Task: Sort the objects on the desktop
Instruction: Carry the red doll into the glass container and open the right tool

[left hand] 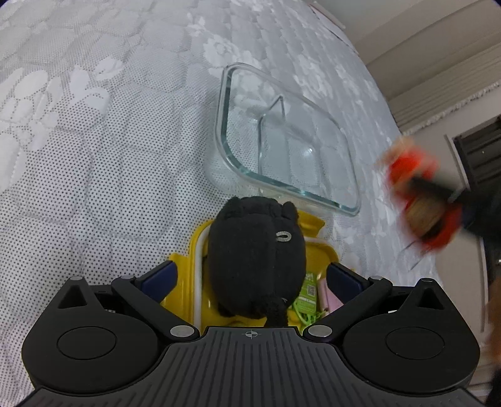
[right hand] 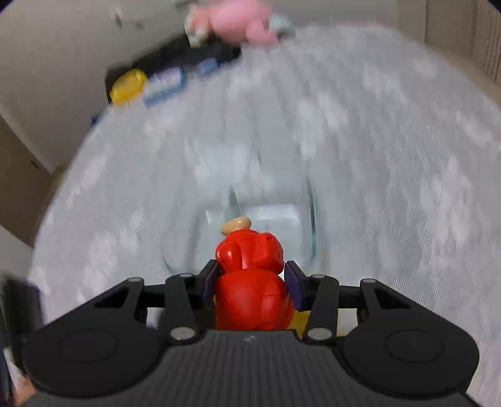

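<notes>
red toy gripped over the glass dish, black plush between wide jaws

clamped in the right gripper (right hand: 250,283): a glossy red plastic toy figure with a tan knob on top (right hand: 250,275), both dark blue pads pressed against its sides. directly beyond it, blurred, a clear rectangular glass dish with an inner divider (right hand: 310,219) on the pale grey floral lace tablecloth (right hand: 391,156). far off at the table's edge, smeared by motion: a pink soft shape (right hand: 241,18), a yellow rounded object (right hand: 128,86).

spread wide, the left gripper (left hand: 249,280), blue pads standing clear on either side of a black fuzzy plush toy (left hand: 256,250); no contact visible. under the plush, a yellow plastic tray (left hand: 313,250) with a green tag and a pink item inside. just beyond the tray, the same glass dish (left hand: 231,150), nothing in it. at right, the red toy again, blurred, off the cloth beside the dish.
</notes>
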The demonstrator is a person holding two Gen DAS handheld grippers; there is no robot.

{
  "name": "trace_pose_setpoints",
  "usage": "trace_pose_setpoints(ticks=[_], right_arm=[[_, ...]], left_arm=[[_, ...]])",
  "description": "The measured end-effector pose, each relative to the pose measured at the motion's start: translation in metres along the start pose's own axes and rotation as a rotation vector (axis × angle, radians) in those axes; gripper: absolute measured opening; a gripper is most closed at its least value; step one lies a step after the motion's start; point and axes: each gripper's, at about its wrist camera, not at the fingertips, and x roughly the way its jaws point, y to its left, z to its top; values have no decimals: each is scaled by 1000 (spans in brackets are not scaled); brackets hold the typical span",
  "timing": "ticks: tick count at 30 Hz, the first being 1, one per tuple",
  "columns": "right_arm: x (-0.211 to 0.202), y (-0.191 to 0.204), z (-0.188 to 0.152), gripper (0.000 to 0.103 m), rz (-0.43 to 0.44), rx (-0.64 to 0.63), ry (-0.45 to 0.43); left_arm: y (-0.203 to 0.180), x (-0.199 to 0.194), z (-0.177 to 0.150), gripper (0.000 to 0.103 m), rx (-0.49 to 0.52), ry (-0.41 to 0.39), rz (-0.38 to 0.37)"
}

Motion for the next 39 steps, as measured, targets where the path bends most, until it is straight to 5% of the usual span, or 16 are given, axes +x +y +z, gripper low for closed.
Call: trace_pose_setpoints(ticks=[5, 9, 20, 39], right_arm=[[-18, 17, 46, 48, 27, -30, -131], [26, 23, 61, 48, -34, -14, -96], [127, 27, 15, 48, -161, -51, 21], [147, 20, 0, 49, -187, 1, 117]], left_arm=[[-1, 1, 0, 103, -1, 9, -6], [0, 4, -1, 103, 4, 24, -13], [1, 7, 1, 103, 15, 21, -19], [0, 8, 3, 103, 26, 19, -14]])
